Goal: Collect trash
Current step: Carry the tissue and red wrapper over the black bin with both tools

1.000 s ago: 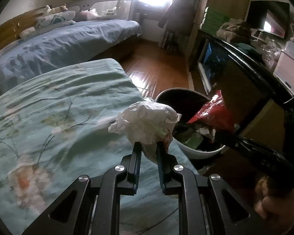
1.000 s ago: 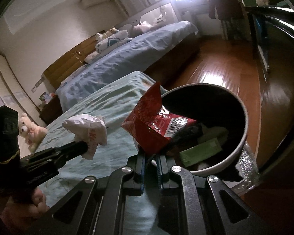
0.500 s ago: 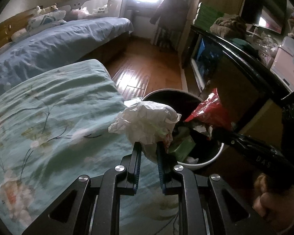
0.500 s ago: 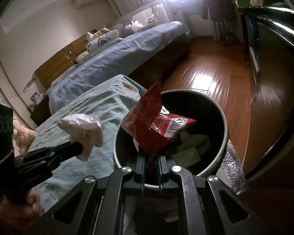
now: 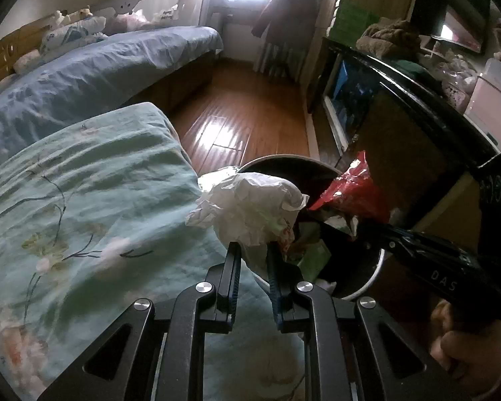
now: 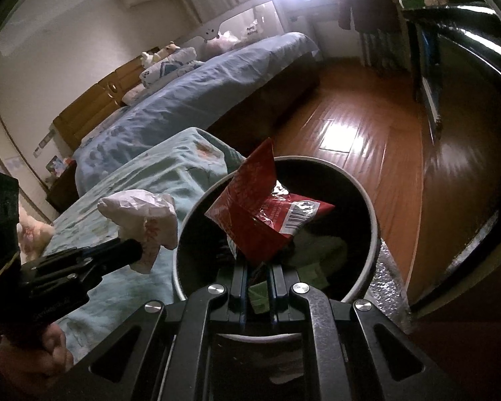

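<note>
My left gripper is shut on a crumpled white paper wad, held over the edge of the green bed next to the round trash bin. In the right wrist view the same wad hangs just left of the bin's rim. My right gripper is shut on a red snack wrapper, held directly above the bin's dark opening. The wrapper also shows from the left wrist, over the bin. Green and pale trash lies inside the bin.
A bed with a green floral cover lies to the left, a blue-covered bed behind it. Wooden floor runs toward the window. A dark glossy cabinet stands right of the bin. A silver foil sheet lies by the bin.
Both grippers have moved toward the bin. The red wrapper now hangs over the middle of the opening, and the paper wad has come close to the bin's rim.
</note>
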The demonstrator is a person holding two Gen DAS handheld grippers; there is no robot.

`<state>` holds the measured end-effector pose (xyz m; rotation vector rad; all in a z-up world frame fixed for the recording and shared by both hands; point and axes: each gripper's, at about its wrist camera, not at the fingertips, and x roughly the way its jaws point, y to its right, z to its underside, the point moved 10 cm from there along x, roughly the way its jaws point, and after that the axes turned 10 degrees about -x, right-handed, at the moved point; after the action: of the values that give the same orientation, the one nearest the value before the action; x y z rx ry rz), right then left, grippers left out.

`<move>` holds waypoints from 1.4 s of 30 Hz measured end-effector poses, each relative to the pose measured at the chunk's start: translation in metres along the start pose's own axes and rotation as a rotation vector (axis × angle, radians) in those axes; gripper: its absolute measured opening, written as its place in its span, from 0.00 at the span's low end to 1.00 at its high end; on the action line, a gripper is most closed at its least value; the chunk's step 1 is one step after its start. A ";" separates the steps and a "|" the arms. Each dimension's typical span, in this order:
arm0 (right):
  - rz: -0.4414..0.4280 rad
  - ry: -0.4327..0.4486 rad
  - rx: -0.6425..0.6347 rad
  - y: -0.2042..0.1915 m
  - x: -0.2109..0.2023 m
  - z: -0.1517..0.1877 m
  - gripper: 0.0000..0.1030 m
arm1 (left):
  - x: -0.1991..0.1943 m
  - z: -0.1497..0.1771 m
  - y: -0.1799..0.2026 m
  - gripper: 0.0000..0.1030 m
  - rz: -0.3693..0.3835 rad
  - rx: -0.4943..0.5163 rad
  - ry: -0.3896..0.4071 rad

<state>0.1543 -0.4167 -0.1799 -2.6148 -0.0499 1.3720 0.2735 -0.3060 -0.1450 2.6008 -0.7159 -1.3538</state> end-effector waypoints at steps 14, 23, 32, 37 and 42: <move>0.007 -0.019 0.000 0.009 0.008 -0.001 0.09 | 0.012 -0.010 0.011 0.14 -0.007 0.017 -0.008; 0.008 -0.025 0.007 0.013 0.011 -0.001 0.09 | 0.015 -0.012 0.017 0.15 -0.007 0.028 -0.010; 0.007 -0.030 0.008 0.014 0.013 -0.002 0.09 | 0.017 -0.013 0.019 0.15 -0.008 0.035 -0.014; 0.008 -0.031 0.009 0.014 0.013 -0.002 0.09 | 0.019 -0.015 0.021 0.15 -0.007 0.039 -0.015; 0.007 -0.031 0.008 0.014 0.013 -0.002 0.09 | 0.019 -0.015 0.021 0.15 -0.008 0.041 -0.016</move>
<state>0.1628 -0.4297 -0.1919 -2.5900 -0.0401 1.4122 0.2877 -0.3350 -0.1437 2.6302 -0.7443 -1.3778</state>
